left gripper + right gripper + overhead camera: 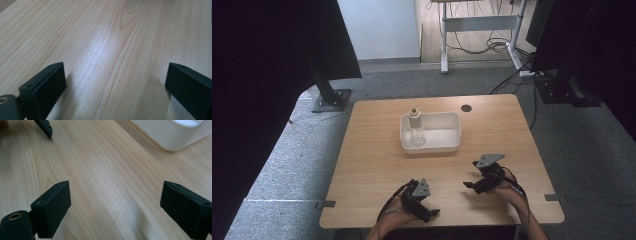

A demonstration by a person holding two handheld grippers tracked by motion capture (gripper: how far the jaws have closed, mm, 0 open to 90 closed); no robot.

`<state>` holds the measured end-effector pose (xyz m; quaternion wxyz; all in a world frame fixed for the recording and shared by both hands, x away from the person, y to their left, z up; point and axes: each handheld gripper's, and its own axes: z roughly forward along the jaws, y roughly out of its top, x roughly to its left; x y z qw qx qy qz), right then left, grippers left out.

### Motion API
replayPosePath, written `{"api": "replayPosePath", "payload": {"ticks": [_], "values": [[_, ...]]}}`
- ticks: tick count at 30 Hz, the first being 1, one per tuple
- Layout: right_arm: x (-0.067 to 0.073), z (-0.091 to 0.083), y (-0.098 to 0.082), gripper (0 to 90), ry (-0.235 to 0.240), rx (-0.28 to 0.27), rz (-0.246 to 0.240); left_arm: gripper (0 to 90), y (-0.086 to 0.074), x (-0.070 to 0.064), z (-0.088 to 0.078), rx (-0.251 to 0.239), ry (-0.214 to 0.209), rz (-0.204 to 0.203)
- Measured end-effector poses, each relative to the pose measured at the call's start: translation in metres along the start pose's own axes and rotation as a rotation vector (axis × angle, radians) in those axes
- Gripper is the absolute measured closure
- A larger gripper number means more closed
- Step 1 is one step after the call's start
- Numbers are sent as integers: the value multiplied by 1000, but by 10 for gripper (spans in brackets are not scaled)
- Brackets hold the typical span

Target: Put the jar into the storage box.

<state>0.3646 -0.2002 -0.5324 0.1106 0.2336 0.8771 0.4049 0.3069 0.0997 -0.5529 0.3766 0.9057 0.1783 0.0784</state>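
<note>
A white tray (447, 146) stands at the middle of the wooden table (372, 160). At its left end stands a small clear flask (414, 127) with a stopper. My left gripper (428, 201) rests low near the table's front edge, open, and between its jaws (115, 68) there is nothing but bare wood. My right gripper (471, 174) sits to the right of it, a short way in front of the tray, open and empty (116, 186). In the right gripper view the tray's corner (172, 137) lies at the upper right, and a jaw of the left gripper (45, 127) is at the top left.
A dark round hole (466, 108) marks the table's far right part. On the carpet beyond stand a black stand base (332, 100), white desk legs (444, 55) and loose cables (492, 46). Dark curtains hang on both sides.
</note>
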Motion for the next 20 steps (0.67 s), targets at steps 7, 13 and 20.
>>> {"api": "replayPosePath", "payload": {"ticks": [7, 13, 20], "values": [[6, -3, -15, 91, -13, 10, 25, 29, 0, 0, 0, 0, 0, 1], [12, -4, -28, 92, -13, 29, 51, 29, 0, 0, 0, 2, 0, 2], [13, -8, -38, 92, -35, 40, 71, 27, 0, 0, 0, 2, -1, 1]]}}
